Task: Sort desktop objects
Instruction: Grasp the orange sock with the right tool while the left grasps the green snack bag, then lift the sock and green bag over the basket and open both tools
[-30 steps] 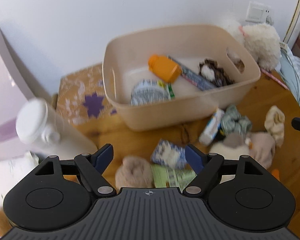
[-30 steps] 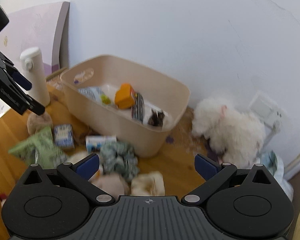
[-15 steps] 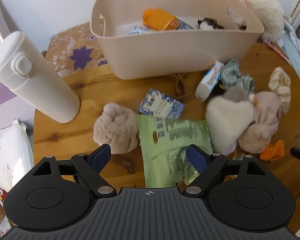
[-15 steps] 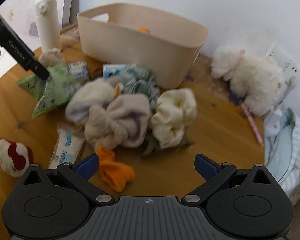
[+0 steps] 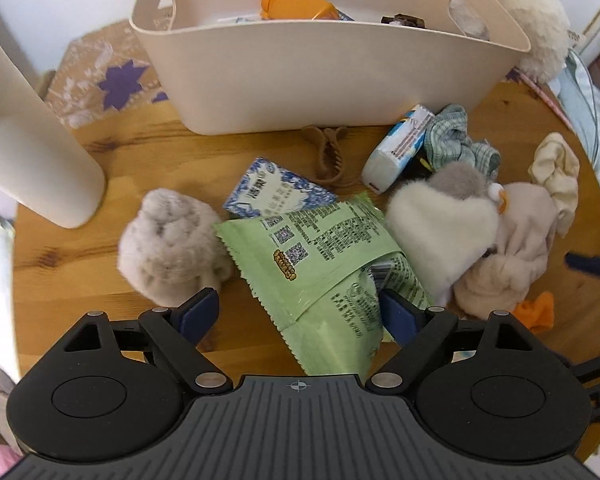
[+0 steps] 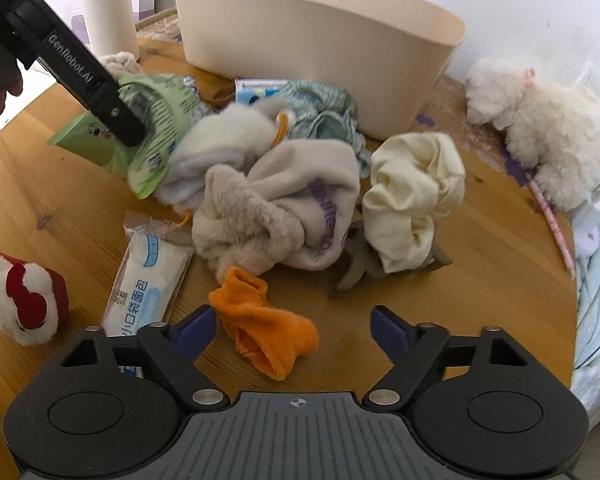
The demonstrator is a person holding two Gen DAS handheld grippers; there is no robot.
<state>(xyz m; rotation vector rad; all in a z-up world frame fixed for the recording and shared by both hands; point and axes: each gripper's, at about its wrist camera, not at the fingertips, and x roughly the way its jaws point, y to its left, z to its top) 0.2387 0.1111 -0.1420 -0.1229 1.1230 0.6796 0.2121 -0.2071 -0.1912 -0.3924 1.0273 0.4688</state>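
My left gripper [image 5: 300, 314] is open, low over the wooden table, its jaws on either side of a green snack packet [image 5: 320, 264]. The right wrist view shows the left gripper [image 6: 112, 108] at that packet [image 6: 160, 120]. My right gripper [image 6: 294, 326] is open and empty, just above an orange sock [image 6: 264, 332]. A beige basket [image 5: 320, 72] at the back holds an orange bottle [image 5: 296, 4] and other items. A pile of soft cloths [image 6: 284, 196] and a cream scrunchie [image 6: 412, 196] lie mid-table.
A white flask [image 5: 28, 148] stands at left. A fluffy beige ball [image 5: 172, 244], a blue-patterned tissue pack [image 5: 276, 192], a brown hair clip [image 5: 328, 152] and a small carton [image 5: 400, 148] lie nearby. A red-white plush [image 6: 24, 300], a wipes packet [image 6: 148, 280] and a white plush toy [image 6: 540, 128] are also there.
Both grippers have dropped from above the basket down toward the table. The left has closed in on the green packet, the right on the orange sock. Both stay open.
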